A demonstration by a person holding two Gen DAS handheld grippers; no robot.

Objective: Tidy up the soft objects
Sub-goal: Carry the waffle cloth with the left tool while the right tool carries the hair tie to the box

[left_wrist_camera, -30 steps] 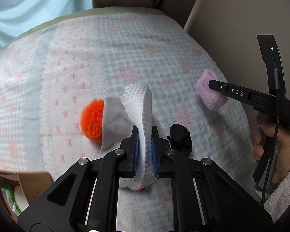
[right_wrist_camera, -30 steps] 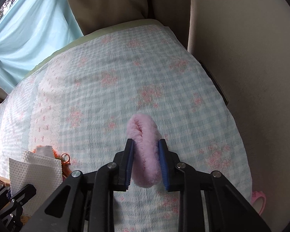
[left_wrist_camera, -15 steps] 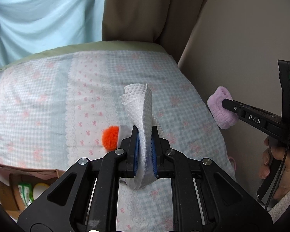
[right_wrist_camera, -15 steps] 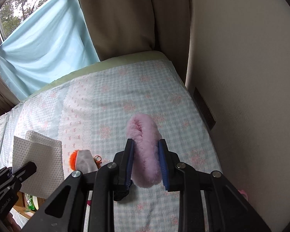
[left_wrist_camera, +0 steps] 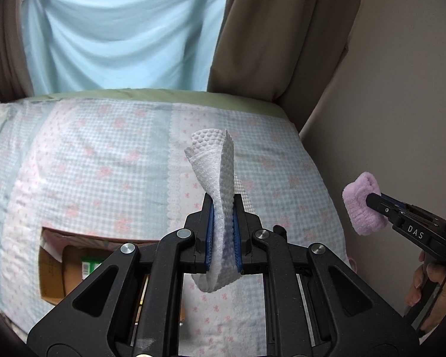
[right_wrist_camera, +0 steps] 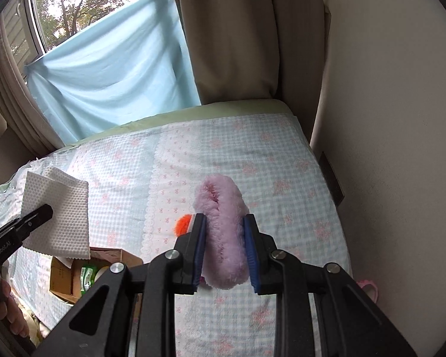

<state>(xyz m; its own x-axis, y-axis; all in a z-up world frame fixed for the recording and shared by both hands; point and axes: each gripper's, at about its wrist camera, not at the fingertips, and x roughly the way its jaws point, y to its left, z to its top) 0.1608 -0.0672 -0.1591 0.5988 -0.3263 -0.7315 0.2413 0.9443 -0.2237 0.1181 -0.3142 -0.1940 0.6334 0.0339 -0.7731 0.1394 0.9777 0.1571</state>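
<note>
Left tool (left_wrist_camera: 223, 235) pinches one white cloth (left_wrist_camera: 215, 178); right tool (right_wrist_camera: 225, 250) pinches one pink fluffy band (right_wrist_camera: 223, 232), perhaps a scrunchie.

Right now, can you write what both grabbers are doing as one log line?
left gripper: shut on white dimpled cloth | right gripper: shut on fluffy pink band | both held above checked bedspread | cardboard box: open

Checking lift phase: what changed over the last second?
Both grippers rose away from the bed; the cardboard box came into view. Unchanged: left gripper clamps the white cloth, right gripper clamps the pink fuzzy piece.
</note>
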